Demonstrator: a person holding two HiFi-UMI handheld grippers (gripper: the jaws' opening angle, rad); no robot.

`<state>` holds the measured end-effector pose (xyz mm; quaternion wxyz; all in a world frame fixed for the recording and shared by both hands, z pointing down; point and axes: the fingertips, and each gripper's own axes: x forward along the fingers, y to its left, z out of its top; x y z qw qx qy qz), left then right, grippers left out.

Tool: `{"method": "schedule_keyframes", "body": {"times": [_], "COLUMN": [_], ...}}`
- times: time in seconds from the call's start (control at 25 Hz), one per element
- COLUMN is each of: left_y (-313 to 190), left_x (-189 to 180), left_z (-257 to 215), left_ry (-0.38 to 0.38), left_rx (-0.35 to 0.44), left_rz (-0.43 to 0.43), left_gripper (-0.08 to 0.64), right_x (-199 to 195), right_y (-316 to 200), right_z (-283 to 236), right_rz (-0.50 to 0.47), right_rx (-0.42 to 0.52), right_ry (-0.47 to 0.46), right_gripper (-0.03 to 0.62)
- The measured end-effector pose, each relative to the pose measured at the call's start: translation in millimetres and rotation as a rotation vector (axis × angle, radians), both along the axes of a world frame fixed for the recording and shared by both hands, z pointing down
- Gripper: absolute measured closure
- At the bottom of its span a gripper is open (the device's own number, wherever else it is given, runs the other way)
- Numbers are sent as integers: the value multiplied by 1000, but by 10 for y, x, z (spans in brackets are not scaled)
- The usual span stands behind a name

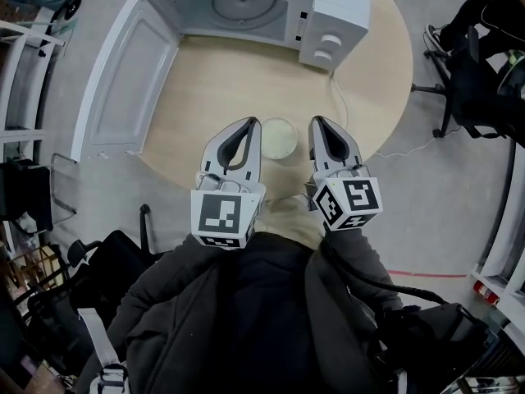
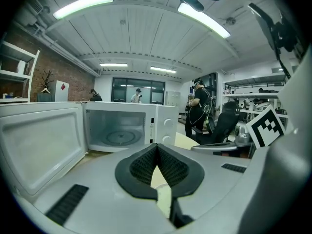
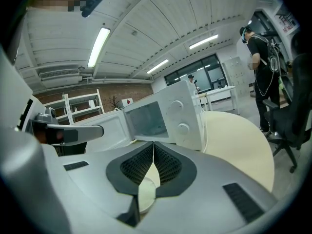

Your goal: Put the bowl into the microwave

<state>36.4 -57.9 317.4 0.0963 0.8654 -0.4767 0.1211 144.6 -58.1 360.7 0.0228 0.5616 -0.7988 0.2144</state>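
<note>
A shallow cream bowl (image 1: 279, 137) sits on the round wooden table (image 1: 213, 89), near its front edge. My left gripper (image 1: 252, 125) hovers just left of the bowl and my right gripper (image 1: 317, 122) just right of it. Both are shut with nothing between the pads. The white microwave (image 1: 246, 6) stands at the table's far side, its door (image 1: 123, 72) swung wide open to the left and its glass turntable (image 1: 242, 8) bare. Beneath the closed jaws the left gripper view shows the bowl (image 2: 163, 191), and the right gripper view shows the bowl (image 3: 145, 191) too.
The microwave's white cable (image 1: 344, 105) trails over the table's right edge to the floor. A black office chair (image 1: 476, 64) stands at the right. Shelving (image 1: 20, 64) stands at the left. A person in black (image 2: 200, 106) stands beyond the table.
</note>
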Motion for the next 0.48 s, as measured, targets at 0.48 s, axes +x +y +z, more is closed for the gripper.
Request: {"method": "schedule_keyframes", "body": {"times": [0.48], "left_y": [137], "left_x": [-50], "left_z": [515], "left_ry": [24], "left_rx": [-111], "left_rz": [-26], "left_gripper": [552], "right_x": [-150], "right_y": [215], "right_z": [598], "right_rz": [-67], "right_rx": [-148], "right_ry": [-7], "right_gripper": [575]}}
